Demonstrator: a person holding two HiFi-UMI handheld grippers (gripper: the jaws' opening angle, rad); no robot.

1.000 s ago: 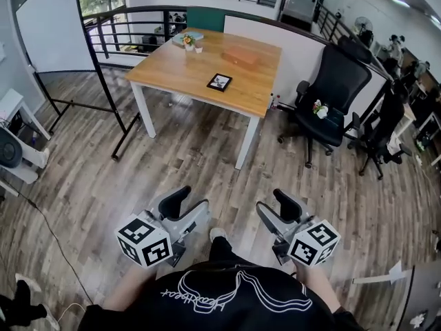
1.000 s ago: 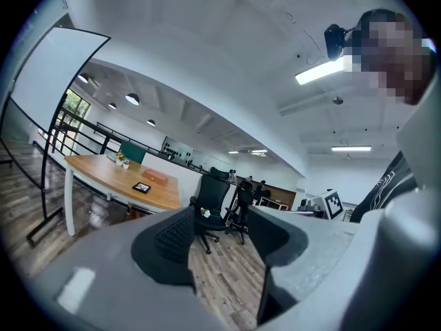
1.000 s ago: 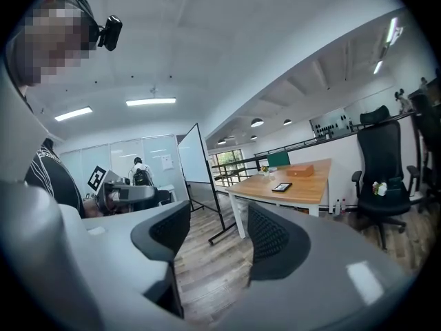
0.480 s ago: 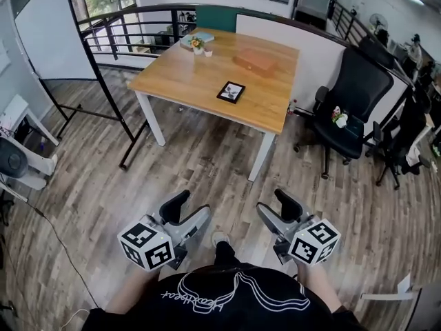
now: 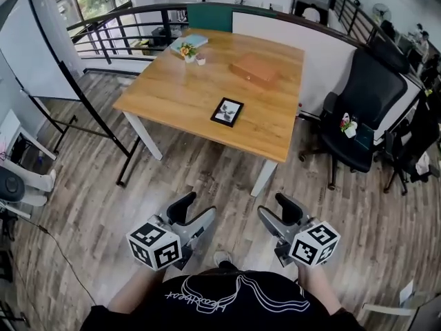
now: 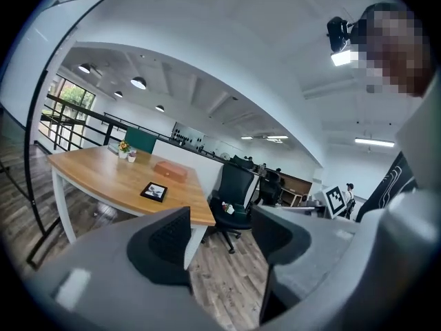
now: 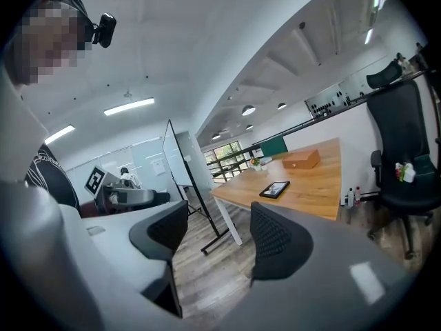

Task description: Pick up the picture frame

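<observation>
The picture frame (image 5: 227, 112), black-edged with a pale photo, lies flat on the wooden table (image 5: 172, 88) near its front right corner. It also shows small in the left gripper view (image 6: 154, 192) and the right gripper view (image 7: 274, 189). My left gripper (image 5: 195, 211) and right gripper (image 5: 275, 211) hang side by side over the wood floor, well short of the table. Both are open with nothing between the jaws, which have just been opening. Bare floor and the table beyond show through the gaps of the left gripper (image 6: 220, 229) and the right gripper (image 7: 217, 233).
A brown box (image 5: 255, 67), a small flower pot (image 5: 187, 49) and a teal book (image 5: 193, 40) sit farther back on the table. A black office chair (image 5: 358, 102) stands at its right. A whiteboard stand (image 5: 83, 95) and railing (image 5: 117, 26) are at left.
The table and frame have grown larger and slid lower in the head view as I walked toward them. Both grippers keep their place in front of my body.
</observation>
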